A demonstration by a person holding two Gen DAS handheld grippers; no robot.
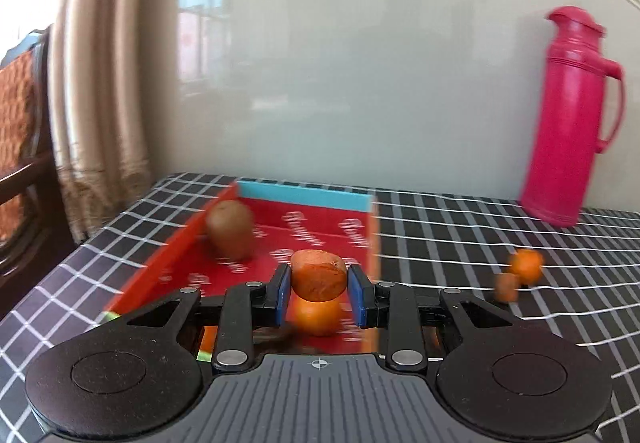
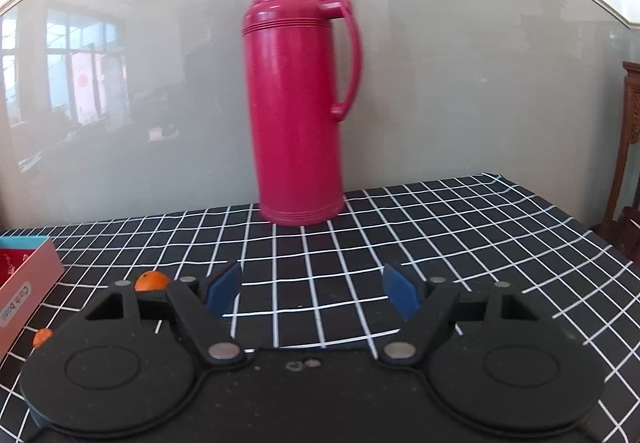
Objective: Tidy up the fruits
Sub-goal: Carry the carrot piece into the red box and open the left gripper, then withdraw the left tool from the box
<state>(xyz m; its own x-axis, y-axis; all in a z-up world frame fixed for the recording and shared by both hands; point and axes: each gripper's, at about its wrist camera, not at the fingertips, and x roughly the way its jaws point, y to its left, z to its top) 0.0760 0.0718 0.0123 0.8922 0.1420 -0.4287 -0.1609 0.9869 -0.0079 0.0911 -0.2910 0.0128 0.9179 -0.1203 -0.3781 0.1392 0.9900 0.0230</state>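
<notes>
Checked black-and-white cloth covers the desk [image 1: 460, 227] under a pale glossy wall. Low in the left wrist view, the left tongs [image 1: 319, 293] pinch a small orange-brown fruit [image 1: 319, 275] between blue pads, carried above the red box [image 1: 320, 227], likely for dropping in beside the orange [image 1: 316, 317] and brown kiwi [image 1: 231, 229] already there. Two loose fruits [image 1: 527, 265] wait at right. The right tongs [image 2: 312, 293] gape empty, probably readied for them, facing the pink thermos [image 2: 298, 103].

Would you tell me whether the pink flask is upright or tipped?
Upright: the pink flask stands on its base on the checked cloth, lid on top.
</notes>
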